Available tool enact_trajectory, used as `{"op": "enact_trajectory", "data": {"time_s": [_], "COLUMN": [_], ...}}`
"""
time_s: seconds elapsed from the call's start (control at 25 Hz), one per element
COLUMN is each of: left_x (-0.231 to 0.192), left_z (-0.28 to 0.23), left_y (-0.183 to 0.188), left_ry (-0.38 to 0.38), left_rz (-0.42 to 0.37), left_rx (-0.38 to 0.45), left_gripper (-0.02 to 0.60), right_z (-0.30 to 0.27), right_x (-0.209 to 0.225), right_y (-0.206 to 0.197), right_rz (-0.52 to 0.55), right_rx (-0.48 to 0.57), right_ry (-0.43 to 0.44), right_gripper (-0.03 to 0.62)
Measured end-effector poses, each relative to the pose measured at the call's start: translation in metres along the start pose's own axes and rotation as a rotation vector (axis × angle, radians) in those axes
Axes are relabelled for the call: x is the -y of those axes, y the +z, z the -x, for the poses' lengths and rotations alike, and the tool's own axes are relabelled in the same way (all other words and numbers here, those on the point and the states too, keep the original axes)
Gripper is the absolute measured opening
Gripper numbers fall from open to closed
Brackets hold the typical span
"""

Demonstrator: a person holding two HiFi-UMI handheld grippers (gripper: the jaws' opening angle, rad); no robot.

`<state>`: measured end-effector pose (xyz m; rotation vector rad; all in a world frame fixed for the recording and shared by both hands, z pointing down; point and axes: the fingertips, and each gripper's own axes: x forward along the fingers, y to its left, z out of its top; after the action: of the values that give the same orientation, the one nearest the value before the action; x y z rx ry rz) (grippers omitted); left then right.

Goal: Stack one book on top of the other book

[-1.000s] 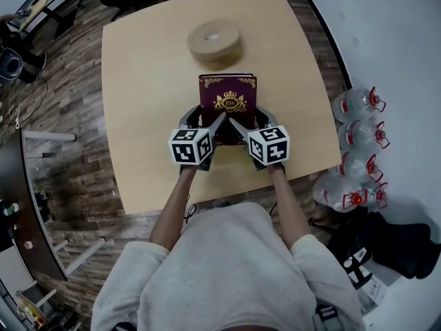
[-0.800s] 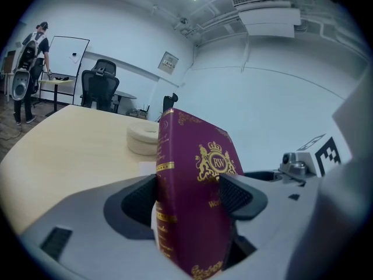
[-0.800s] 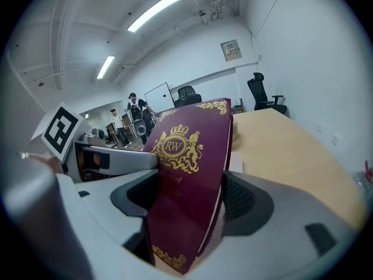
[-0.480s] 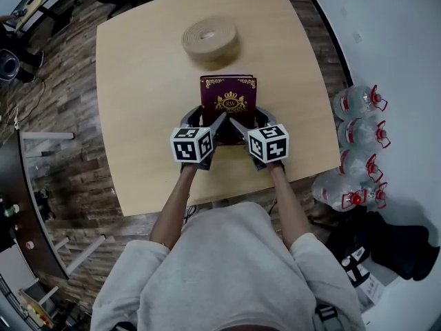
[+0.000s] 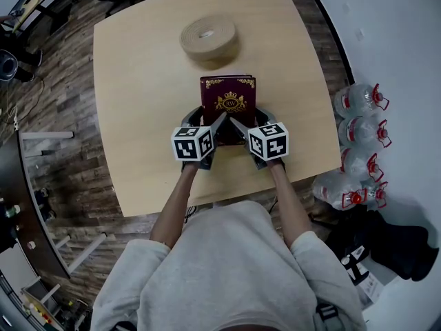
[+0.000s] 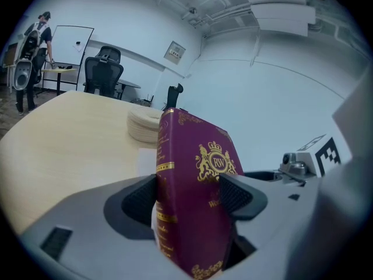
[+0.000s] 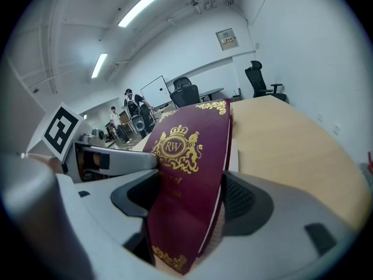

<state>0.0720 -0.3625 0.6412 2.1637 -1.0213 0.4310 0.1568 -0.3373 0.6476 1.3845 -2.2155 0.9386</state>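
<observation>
Gripping the near edge of a maroon hardcover book with a gold crest [image 5: 229,101], the person's left tool [image 6: 187,197] and right tool [image 7: 191,198] each have their jaws pressed partway shut on it, the left at the spine corner, the right at the page-edge corner. The book hangs over the middle of a light wooden tabletop [image 5: 138,129], near but apart from a tan coiled roll [image 5: 209,38]. A pale flat item [image 6: 145,159], its kind unclear, shows just beneath the book.
</observation>
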Motion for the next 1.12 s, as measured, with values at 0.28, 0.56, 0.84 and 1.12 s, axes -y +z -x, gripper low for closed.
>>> {"op": "enact_trajectory", "data": {"time_s": [0.28,0.56,0.84,1.12], "left_x": [-0.005,-0.013,-0.018,-0.028], "left_z": [-0.006,-0.016,-0.025,-0.032], "left_y": [-0.002,-0.006,-0.011,-0.016], "left_ry": [0.003,0.007,0.017,0.031], "left_rz": [0.027,0.066,0.102,0.139], "left_rx": [-0.015,-0.040,-0.057,-0.079], "left_gripper": [0.348,0.348,0.350,0.350], "right_z": [-0.006,-0.016,-0.023,-0.033], "right_x": [0.003,0.010,0.016,0.020], "right_y": [-0.001,-0.004,-0.007,-0.011], "right_rz": [-0.025,-0.063,-0.098,-0.139], "right_rx": [-0.008,-0.034,-0.053,-0.091], "right_ry": [0.015,0.029,0.039,0.042], "right_gripper": [0.334,0.334,0.334,0.336]}}
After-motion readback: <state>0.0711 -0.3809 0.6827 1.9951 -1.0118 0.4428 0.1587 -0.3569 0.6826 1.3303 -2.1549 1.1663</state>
